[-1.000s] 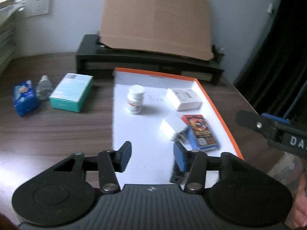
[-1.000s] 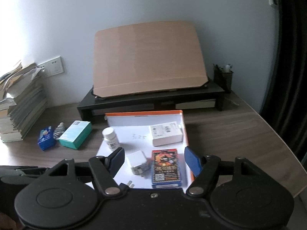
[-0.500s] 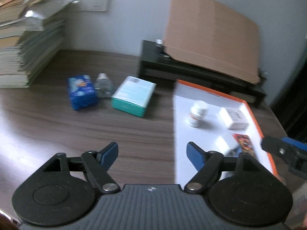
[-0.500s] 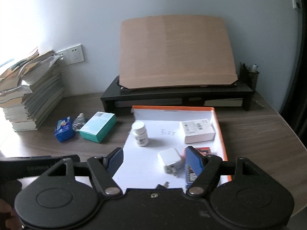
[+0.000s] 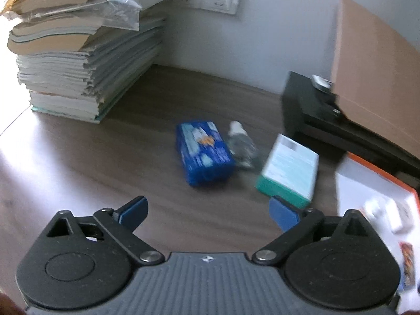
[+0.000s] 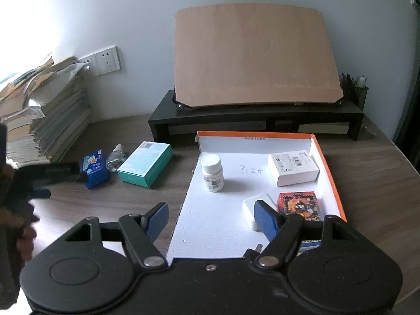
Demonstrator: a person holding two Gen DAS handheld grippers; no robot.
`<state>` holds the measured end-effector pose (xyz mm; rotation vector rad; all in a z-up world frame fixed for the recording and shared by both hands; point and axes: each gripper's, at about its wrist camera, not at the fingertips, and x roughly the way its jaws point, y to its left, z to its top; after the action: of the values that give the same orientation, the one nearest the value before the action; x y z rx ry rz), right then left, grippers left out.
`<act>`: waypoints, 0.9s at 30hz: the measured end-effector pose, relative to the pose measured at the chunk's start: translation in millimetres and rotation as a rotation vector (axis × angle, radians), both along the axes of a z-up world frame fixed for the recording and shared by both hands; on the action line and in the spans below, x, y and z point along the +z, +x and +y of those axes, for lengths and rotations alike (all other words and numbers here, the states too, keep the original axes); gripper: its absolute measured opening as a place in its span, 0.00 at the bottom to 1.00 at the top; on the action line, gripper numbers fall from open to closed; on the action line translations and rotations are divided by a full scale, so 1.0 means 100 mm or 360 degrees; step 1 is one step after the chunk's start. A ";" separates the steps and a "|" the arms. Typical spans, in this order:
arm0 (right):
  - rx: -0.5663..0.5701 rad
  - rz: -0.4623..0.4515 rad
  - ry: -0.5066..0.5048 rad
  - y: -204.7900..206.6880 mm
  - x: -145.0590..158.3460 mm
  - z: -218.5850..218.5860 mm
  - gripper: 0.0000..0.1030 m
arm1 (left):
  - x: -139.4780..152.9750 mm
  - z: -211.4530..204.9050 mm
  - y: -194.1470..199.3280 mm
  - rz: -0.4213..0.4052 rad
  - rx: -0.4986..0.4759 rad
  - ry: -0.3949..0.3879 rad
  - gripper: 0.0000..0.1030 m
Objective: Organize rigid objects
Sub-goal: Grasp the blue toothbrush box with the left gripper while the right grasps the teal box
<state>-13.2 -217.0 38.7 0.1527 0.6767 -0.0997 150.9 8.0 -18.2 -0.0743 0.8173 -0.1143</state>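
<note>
A blue packet (image 5: 203,153), a small clear bottle (image 5: 240,141) and a teal box (image 5: 290,170) lie on the wooden desk, left of an orange-rimmed white tray (image 6: 329,168). My left gripper (image 5: 208,211) is open and empty, just in front of the blue packet. The tray holds a white pill bottle (image 6: 212,173), a white box (image 6: 292,167), a white charger (image 6: 252,207) and a red card box (image 6: 300,206). My right gripper (image 6: 211,218) is open and empty over the tray's near end. The left gripper (image 6: 52,173) shows at the left of the right wrist view.
A tall stack of books and papers (image 5: 78,60) stands at the back left. A black monitor stand (image 6: 257,120) with a cardboard sheet (image 6: 254,57) leaning on it sits behind the tray. A pen holder (image 6: 354,89) is at the back right.
My left gripper has swung left from over the tray to face the blue packet, and its jaws have opened wider. My right gripper has shifted slightly; its view has turned left.
</note>
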 end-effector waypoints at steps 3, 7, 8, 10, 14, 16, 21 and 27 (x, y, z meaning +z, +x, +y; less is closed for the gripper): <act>-0.0039 0.0026 0.0005 0.04 -0.05 0.00 0.83 | -0.05 -0.01 0.25 -0.0002 0.0051 0.0046 0.99; -0.0096 0.0065 0.0017 0.10 -0.12 -0.03 0.83 | -0.16 0.00 0.59 0.0021 0.0113 0.0055 0.99; -0.0105 0.0074 0.0019 0.12 -0.14 -0.03 0.83 | -0.19 0.00 0.66 0.0028 0.0126 0.0059 0.99; -0.0124 0.0091 0.0023 0.15 -0.18 -0.04 0.83 | -0.24 -0.01 0.80 0.0038 0.0150 0.0066 0.99; -0.0138 0.0113 0.0017 0.23 -0.23 -0.03 0.83 | -0.34 -0.02 1.01 0.0055 0.0177 0.0063 1.00; -0.0138 0.0119 0.0017 0.29 -0.24 -0.02 0.83 | -0.38 -0.03 1.06 0.0057 0.0169 0.0090 1.00; -0.0107 0.0122 0.0017 0.46 -0.25 0.04 0.83 | -0.45 0.10 1.02 0.0067 0.0082 0.0078 0.97; -0.0024 0.0120 0.0129 0.87 -0.26 0.21 0.84 | -0.46 0.18 0.84 -0.0010 -0.0099 0.0219 0.61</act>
<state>74.3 -195.8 12.2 0.2330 0.7553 -0.0929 235.2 26.5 -64.3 0.0813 0.8196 -0.1165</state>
